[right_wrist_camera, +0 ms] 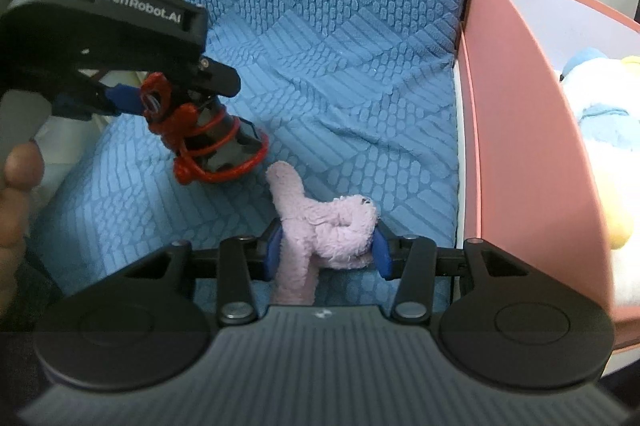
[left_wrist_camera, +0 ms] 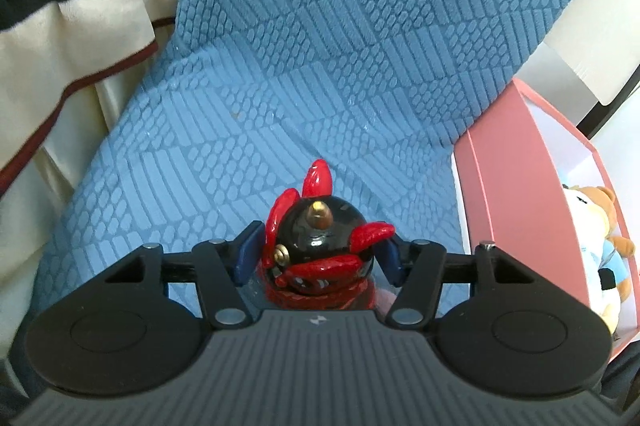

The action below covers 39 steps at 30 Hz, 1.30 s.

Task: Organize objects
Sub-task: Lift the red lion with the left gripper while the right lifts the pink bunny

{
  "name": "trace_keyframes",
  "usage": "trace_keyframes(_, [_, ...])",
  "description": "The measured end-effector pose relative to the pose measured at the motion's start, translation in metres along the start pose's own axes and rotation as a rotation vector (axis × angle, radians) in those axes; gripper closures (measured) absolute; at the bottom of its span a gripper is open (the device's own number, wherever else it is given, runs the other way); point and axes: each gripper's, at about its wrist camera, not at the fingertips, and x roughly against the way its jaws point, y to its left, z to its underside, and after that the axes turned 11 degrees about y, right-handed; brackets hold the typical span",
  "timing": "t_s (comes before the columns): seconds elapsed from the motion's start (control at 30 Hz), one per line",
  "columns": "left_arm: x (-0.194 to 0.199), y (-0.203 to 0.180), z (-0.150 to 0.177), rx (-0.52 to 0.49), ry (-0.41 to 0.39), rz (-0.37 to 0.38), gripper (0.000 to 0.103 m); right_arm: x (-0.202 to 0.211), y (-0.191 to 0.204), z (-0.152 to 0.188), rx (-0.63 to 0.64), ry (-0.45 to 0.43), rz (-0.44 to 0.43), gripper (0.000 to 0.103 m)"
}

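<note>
My left gripper (left_wrist_camera: 318, 254) is shut on a glossy black and red figurine (left_wrist_camera: 320, 246), held above the blue textured cushion (left_wrist_camera: 320, 66). In the right wrist view the same left gripper (right_wrist_camera: 160, 98) shows at the upper left, holding the figurine (right_wrist_camera: 208, 142) tilted in the air. My right gripper (right_wrist_camera: 326, 246) is shut on a pink plush toy (right_wrist_camera: 324, 226), whose limb sticks up to the left. A pink box (right_wrist_camera: 520, 146) stands right of the cushion.
The pink box (left_wrist_camera: 560, 162) holds plush toys: a bear in blue (left_wrist_camera: 600, 238), and a blue and yellow one (right_wrist_camera: 600, 106). Striped cream, black and red fabric (left_wrist_camera: 72, 18) lies left of the cushion. A hand (right_wrist_camera: 16, 194) is at the left edge.
</note>
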Motion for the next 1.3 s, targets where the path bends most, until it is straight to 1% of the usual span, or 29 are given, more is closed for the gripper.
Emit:
trace_keyframes(0.17, [0.005,0.001,0.0,0.0,0.001,0.007,0.038,0.01,0.002,-0.005,-0.018,0.005,-0.001,0.055])
trace_keyframes(0.3, [0.009,0.004,0.001,0.01,0.004,0.017,0.038,0.02,0.002,-0.007,-0.021,-0.01,0.007,0.055])
trace_keyframes(0.37, [0.01,0.006,0.001,0.02,-0.001,0.02,0.039,0.022,0.004,-0.005,-0.016,-0.017,0.014,0.055])
trace_keyframes(0.5, [0.008,0.009,0.002,0.045,0.014,0.03,0.039,0.024,0.0,-0.003,-0.032,-0.01,0.021,0.055])
trace_keyframes(0.7, [0.014,0.005,0.005,0.003,0.002,0.036,0.039,0.03,-0.003,-0.008,-0.072,0.006,0.0,0.055])
trace_keyframes(0.77, [0.017,0.007,0.004,0.002,0.008,0.046,0.039,0.035,-0.005,-0.01,-0.097,0.007,-0.011,0.055])
trace_keyframes(0.83, [0.024,0.007,0.005,-0.015,-0.004,0.057,0.039,0.039,-0.006,-0.011,-0.109,0.006,-0.018,0.055])
trace_keyframes(0.9, [0.031,0.004,0.006,-0.04,-0.011,0.046,0.039,0.045,-0.007,-0.014,-0.121,0.006,-0.029,0.055])
trace_keyframes(0.97, [0.037,0.002,0.008,-0.05,-0.018,0.041,0.039,0.052,-0.009,-0.018,-0.131,0.003,-0.038,0.055])
trace_keyframes(1.07, [0.042,0.001,0.011,-0.049,-0.011,0.057,0.039,0.064,-0.012,-0.026,-0.14,-0.008,-0.056,0.055])
trace_keyframes(1.17, [0.048,0.0,0.009,-0.024,-0.006,0.066,0.039,0.076,-0.016,-0.036,-0.134,-0.022,-0.063,0.055])
trace_keyframes(1.3, [0.058,-0.005,0.005,-0.034,0.001,0.072,0.039,0.091,-0.024,-0.05,-0.149,-0.03,-0.08,0.055])
